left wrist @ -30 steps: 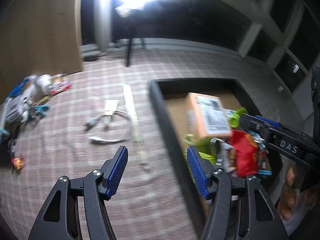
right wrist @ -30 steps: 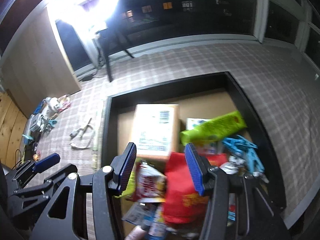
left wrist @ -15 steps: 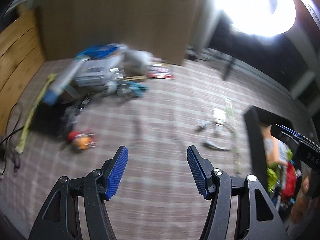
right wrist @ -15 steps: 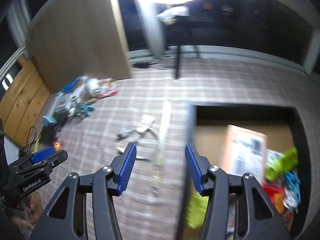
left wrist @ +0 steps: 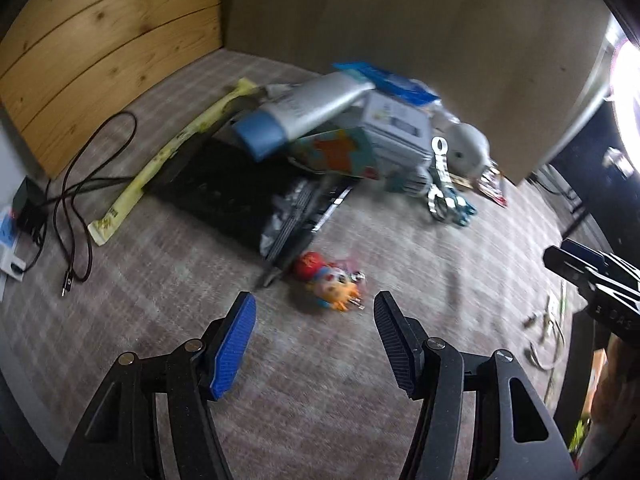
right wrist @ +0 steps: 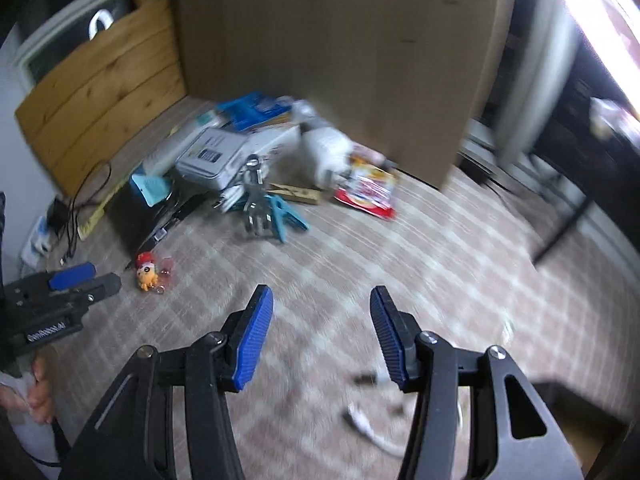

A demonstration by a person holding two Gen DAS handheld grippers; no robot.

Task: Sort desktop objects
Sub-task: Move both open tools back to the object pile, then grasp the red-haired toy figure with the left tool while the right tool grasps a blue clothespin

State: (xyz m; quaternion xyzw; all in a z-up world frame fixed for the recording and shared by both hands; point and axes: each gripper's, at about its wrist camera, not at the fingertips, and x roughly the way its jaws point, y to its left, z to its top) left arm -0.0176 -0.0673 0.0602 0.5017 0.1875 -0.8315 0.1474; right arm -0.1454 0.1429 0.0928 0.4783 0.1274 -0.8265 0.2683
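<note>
Facing the unsorted pile, both tools empty. Left hand-held gripper [left wrist: 314, 330]: jaws roughly half spread, nothing between the pads, only bare checked surface [left wrist: 140, 300] under them. Right hand-held gripper [right wrist: 320, 326]: same, half spread and empty.

Nearest loose item is the toy [left wrist: 330, 282], a small red-and-orange figure with a metal ring. It lies just ahead of the left gripper, between the lines of its two fingers and slightly toward the right finger. In the right wrist view the toy [right wrist: 149, 271] sits well off to the left, close to the left tool's tips. So the left hand is the nearer one, by my reading.

Toy's long axis looks to run diagonally, red cap pointing away and left, orange end toward me and right. Blur makes this uncertain. If so, the jaws would need some roll to close across its short side.

Beyond the toy: a black bag [left wrist: 224, 196], touching or nearly so at its near corner. On and behind it, a tube [left wrist: 296, 114], a box [left wrist: 396, 128], a clip [left wrist: 448, 196]. All further ahead, stacked or leaning on each other.

Far left of the left gripper: a cable [left wrist: 76, 196] and a yellow strip [left wrist: 160, 156].

Judgement: toy first, left hand, short reach forward and down.
</note>
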